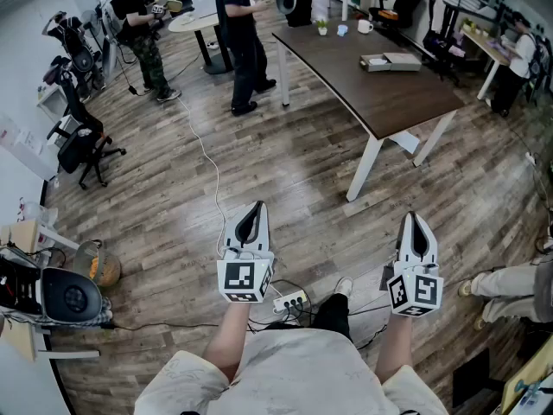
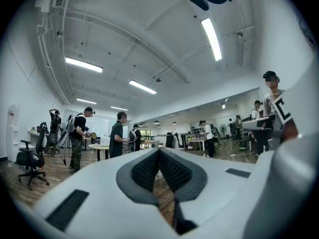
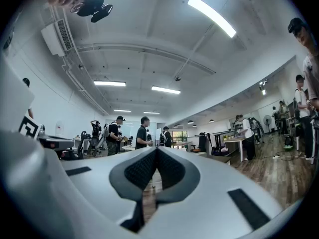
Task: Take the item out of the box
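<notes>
I hold both grippers level in front of me above a wooden floor, far from any box. My left gripper [image 1: 255, 207] is shut, its dark pads meeting at the tip [image 2: 159, 152] with nothing between them. My right gripper [image 1: 416, 219] is shut as well and holds nothing [image 3: 156, 150]. A flat pale box-like thing [image 1: 389, 60] lies on the long dark table [image 1: 380, 98] well ahead of me. What it contains cannot be seen from here.
Two people [image 1: 239, 41] stand near a round table [image 1: 194, 20] at the back left. A black office chair [image 1: 82, 150] stands at the left. A white cable [image 1: 207, 167] runs across the floor to a power strip [image 1: 289, 302]. Another person's legs [image 1: 510, 285] show at the right.
</notes>
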Motion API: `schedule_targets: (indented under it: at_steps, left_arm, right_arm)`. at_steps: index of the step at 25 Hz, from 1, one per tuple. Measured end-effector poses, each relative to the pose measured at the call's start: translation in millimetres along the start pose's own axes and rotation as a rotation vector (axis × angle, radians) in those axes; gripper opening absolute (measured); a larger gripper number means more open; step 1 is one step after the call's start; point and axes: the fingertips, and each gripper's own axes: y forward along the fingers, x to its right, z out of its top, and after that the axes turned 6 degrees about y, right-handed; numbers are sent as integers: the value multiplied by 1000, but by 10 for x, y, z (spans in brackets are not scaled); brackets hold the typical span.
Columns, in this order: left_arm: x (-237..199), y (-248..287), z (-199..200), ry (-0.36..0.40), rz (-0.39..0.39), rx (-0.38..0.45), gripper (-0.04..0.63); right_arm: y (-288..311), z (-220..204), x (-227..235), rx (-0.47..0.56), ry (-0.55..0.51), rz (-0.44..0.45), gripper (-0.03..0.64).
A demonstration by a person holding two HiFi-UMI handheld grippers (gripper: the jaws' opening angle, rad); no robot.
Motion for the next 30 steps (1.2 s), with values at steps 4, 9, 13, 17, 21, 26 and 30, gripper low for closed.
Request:
schedule_targets:
  at_steps: [4, 9, 13, 17, 21, 26, 30]
  left_arm:
    - [-34, 22, 16, -5, -2, 2, 2]
    - [-83, 12, 23, -14, -3, 7, 2]
    - [-87, 8, -13, -24, -6, 5, 2]
    - [-71, 27, -47, -26, -17, 7, 2]
    - [-83, 17, -43, -30, -20, 8, 2]
    - [-154, -20, -59, -35, -8, 10, 2]
    - [-247, -74, -123, -35, 4, 9, 2]
  right_arm:
    - [56, 3, -49, -5, -3, 8, 0]
    - [85, 55, -99, 31, 12, 5, 0]
    - [90, 65, -142, 40, 4, 10, 0]
    - [95, 19, -163, 35, -1, 9, 2]
    - [103, 15, -193, 33, 0, 9, 11]
    - [133, 38, -241, 47, -3, -2, 196]
    - [149, 20, -309, 52, -10, -4, 270]
